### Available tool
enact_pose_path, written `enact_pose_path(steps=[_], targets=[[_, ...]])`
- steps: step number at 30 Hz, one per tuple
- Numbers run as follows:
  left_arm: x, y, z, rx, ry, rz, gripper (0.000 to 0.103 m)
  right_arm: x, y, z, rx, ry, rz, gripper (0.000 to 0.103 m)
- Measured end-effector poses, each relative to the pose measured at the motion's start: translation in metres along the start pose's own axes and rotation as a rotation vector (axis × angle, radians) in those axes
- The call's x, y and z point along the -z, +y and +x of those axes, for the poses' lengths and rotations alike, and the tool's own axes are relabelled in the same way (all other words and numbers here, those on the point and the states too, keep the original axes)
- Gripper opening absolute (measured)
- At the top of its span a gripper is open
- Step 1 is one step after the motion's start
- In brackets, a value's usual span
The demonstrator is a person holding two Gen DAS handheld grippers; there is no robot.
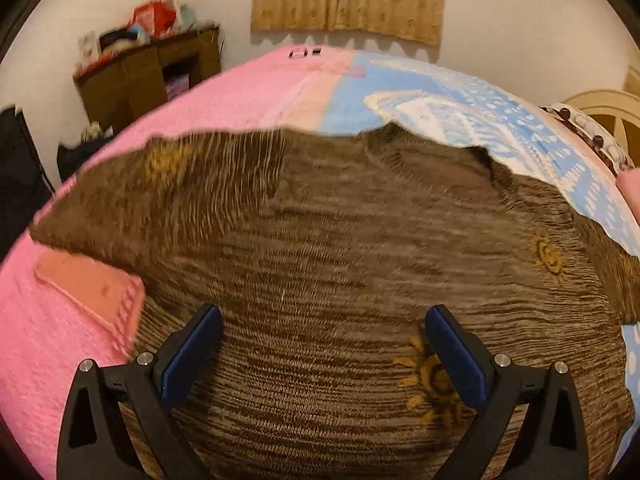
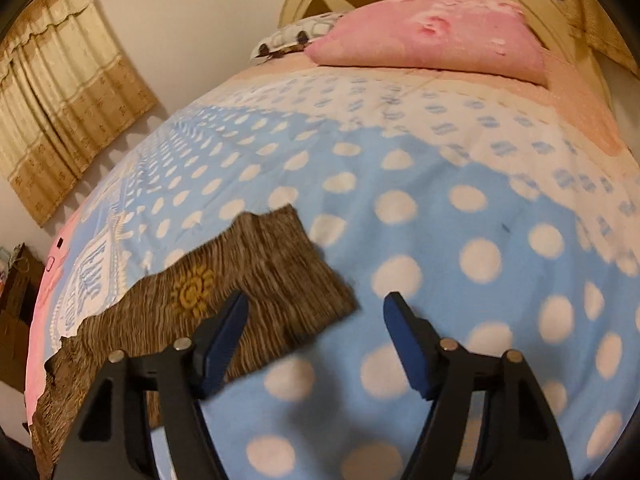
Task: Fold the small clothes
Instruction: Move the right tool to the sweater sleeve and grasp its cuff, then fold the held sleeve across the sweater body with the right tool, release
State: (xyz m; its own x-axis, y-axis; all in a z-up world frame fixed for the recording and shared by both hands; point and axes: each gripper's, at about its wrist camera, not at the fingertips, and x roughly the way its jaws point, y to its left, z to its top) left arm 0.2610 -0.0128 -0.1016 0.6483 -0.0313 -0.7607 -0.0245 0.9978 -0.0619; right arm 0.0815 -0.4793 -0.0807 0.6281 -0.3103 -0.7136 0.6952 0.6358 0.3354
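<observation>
The brown knit sweater [image 1: 340, 240] lies spread flat on the bed [image 2: 440, 220], ready for folding. The left claw [image 1: 322, 356] hangs spread over its body; the right claw [image 2: 316, 344], spread and empty, straddles the sleeve's [image 2: 276, 264] cuff edge.

The brown knitted sweater [image 1: 340, 240] lay spread flat on the bed, filling the centre and lower part of the left wrist view, its marled knit streaked in tan and dark brown. Yellow sun motifs dotted it, one at the lower right, one at the right edge, one at the upper left. A sleeve reached toward the left edge of the frame. In the right wrist view, the other sleeve [image 2: 248, 280] stretched from the lower left toward the centre, its cuff end lying flat.
</observation>
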Motion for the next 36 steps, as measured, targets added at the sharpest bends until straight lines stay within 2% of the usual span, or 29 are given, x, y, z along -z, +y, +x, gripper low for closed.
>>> enact_pose_path(steps=[1, 6, 9, 11, 13, 14, 18, 24, 26, 30, 36], targets=[[0.001, 0.001, 0.002, -0.004, 0.004, -0.001, 0.102, -0.005, 0.004, 0.005, -0.005, 0.008, -0.016, 0.066], [0.004, -0.003, 0.002, -0.017, -0.010, 0.022, 0.102, -0.016, 0.016, 0.037, -0.017, 0.081, -0.048, 0.065], [0.006, -0.005, 0.002, -0.028, -0.013, 0.034, 0.102, -0.015, 0.022, 0.047, 0.016, 0.068, -0.092, 0.065], [0.006, -0.004, 0.003, -0.024, -0.015, 0.031, 0.102, -0.015, 0.023, 0.049, 0.030, 0.062, -0.112, 0.061], [0.006, -0.004, 0.003, -0.023, -0.017, 0.031, 0.102, -0.013, 0.026, 0.052, 0.075, 0.063, -0.164, 0.046], [0.006, -0.004, 0.004, -0.024, -0.018, 0.031, 0.102, -0.012, 0.028, 0.052, 0.100, 0.059, -0.196, 0.042], [0.007, -0.005, 0.004, -0.026, -0.020, 0.033, 0.102, -0.015, 0.024, 0.051, 0.065, 0.065, -0.198, 0.016], [0.007, -0.005, 0.003, -0.025, -0.020, 0.032, 0.102, -0.016, 0.029, 0.044, 0.021, 0.081, -0.177, 0.012], [0.007, -0.005, 0.003, -0.025, -0.020, 0.032, 0.102, -0.016, 0.038, 0.032, -0.005, 0.057, -0.179, 0.012], [0.007, -0.005, 0.003, -0.019, -0.022, 0.029, 0.102, -0.013, 0.072, 0.002, -0.051, 0.002, -0.248, 0.012], [0.009, 0.001, -0.001, 0.024, -0.045, 0.005, 0.102, 0.007, 0.147, -0.033, -0.218, -0.012, -0.345, 0.012]])
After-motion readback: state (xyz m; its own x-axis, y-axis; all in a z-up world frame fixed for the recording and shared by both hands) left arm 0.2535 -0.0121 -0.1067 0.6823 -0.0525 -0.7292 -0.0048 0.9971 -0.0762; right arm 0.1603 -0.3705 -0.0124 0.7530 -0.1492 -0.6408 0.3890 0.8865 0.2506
